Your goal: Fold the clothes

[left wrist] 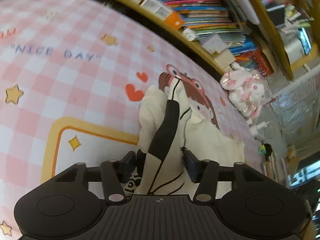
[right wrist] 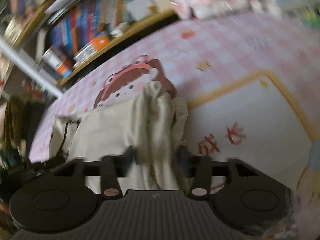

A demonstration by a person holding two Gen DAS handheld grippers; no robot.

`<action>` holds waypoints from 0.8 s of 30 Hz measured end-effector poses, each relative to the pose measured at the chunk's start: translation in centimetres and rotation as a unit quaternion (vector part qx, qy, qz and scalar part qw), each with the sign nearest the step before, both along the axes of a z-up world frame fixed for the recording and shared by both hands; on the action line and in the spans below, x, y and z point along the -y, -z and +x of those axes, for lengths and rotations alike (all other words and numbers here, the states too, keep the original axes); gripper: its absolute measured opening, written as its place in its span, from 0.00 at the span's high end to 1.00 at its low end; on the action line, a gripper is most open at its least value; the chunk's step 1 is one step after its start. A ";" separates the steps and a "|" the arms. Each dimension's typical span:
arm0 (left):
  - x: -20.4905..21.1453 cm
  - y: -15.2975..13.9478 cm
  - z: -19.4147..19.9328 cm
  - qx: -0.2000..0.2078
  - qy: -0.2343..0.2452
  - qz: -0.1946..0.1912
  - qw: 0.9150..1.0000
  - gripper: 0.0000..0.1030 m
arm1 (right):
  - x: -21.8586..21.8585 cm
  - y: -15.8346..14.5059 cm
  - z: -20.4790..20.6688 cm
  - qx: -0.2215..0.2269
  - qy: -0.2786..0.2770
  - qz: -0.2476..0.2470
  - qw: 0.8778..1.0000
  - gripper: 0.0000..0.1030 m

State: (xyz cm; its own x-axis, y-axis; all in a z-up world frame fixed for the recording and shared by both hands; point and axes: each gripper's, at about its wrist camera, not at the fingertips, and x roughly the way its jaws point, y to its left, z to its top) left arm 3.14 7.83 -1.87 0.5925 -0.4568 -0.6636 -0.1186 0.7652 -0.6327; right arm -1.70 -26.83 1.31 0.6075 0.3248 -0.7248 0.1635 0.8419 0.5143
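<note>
Underneath, a pink checked mat (left wrist: 60, 76) printed with stars, hearts and a cartoon girl, backed by a bookshelf (left wrist: 200, 16) crammed with colourful books. On the mat, a cream garment (left wrist: 204, 140) with black trim, bunched and lifted at two places. Left gripper (left wrist: 160, 160) fingers clamped on one gathered fold, right gripper (right wrist: 156, 156) fingers clamped on another, blurred.

- I see a pink checked mat (left wrist: 66, 76) covering the counter, printed with "NICE DAY", stars, hearts and a cartoon girl in a frog hat.
- Behind it I see a wooden bookshelf (left wrist: 200, 54) packed with colourful books (left wrist: 202, 12).
- A white and pink plush toy (left wrist: 246, 92) sits by the shelf's end, at the mat's edge.
- My right view is blurred.
</note>
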 end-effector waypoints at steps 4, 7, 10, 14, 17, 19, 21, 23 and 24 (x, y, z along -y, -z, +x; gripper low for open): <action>0.1 0.5 0.2 -0.002 -0.004 -0.015 1.000 0.39 | 1.1 1.4 0.1 -0.027 0.026 0.048 0.998 0.40; 0.8 -0.1 -0.3 0.003 0.008 0.000 1.000 0.43 | 0.7 1.5 0.4 -0.025 0.016 0.053 0.998 0.40; 1.6 -0.7 -0.7 0.008 0.019 0.016 1.000 0.67 | -0.4 1.3 0.9 -0.026 -0.011 0.033 0.999 0.60; 2.6 -1.5 -1.4 0.015 0.035 0.036 0.999 0.79 | -2.3 -0.6 0.4 0.025 -0.060 -0.036 0.997 0.77; 3.3 -2.1 -1.8 0.021 0.047 0.052 0.997 0.79 | -3.0 -2.0 -0.5 0.056 -0.089 -0.075 0.992 0.77; 3.2 -1.8 -2.3 0.015 0.050 0.044 0.998 0.79 | -2.6 -1.9 -0.8 0.045 -0.093 -0.071 0.992 0.77; 3.1 -1.5 -2.5 0.010 0.048 0.036 0.998 0.77 | -2.1 -1.4 -1.0 0.025 -0.090 -0.060 0.994 0.77; 3.0 -1.3 -2.4 0.006 0.042 0.031 0.999 0.75 | -1.5 -0.8 -1.0 0.010 -0.085 -0.047 0.995 0.75; 2.9 -1.1 -2.4 0.003 0.039 0.029 0.999 0.72 | -1.3 -0.6 -1.0 0.004 -0.080 -0.040 0.996 0.73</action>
State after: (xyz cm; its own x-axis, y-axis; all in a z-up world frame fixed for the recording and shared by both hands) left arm 0.78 4.92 -0.73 0.5610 -0.4631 -0.6862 -0.0527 0.8072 -0.5879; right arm -2.70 -25.53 1.95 0.5590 0.3595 -0.7472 0.0193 0.8952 0.4452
